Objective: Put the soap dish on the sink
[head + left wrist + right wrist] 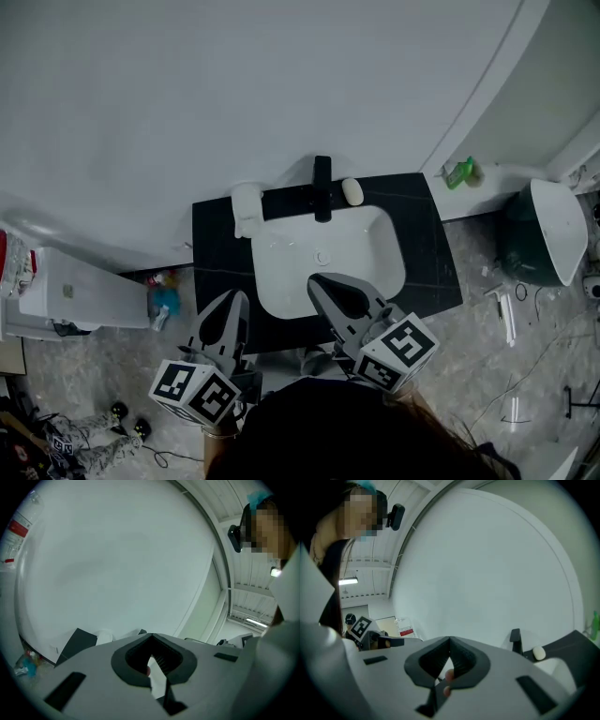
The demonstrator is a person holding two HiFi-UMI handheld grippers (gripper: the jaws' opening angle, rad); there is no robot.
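Observation:
A white basin [281,258] is set in a black countertop [217,246], with a black faucet [322,187] at its back. Left of the faucet, on the counter's back edge, sits a white soap dish [247,208], also seen as a pale lump [104,636] in the left gripper view. An oval white soap [352,190] [539,653] lies right of the faucet. My left gripper [236,300] [151,635] hangs over the counter's front left, shut and empty. My right gripper [319,281] [450,640] is over the basin's front rim, shut with nothing in it. Both point at the white wall.
A green bottle [459,172] stands on a white ledge to the right. Below it is a dark bin with a white lid [548,230]. A white appliance [66,292] and small bottles [164,300] sit left of the counter. Cables lie on the floor at right.

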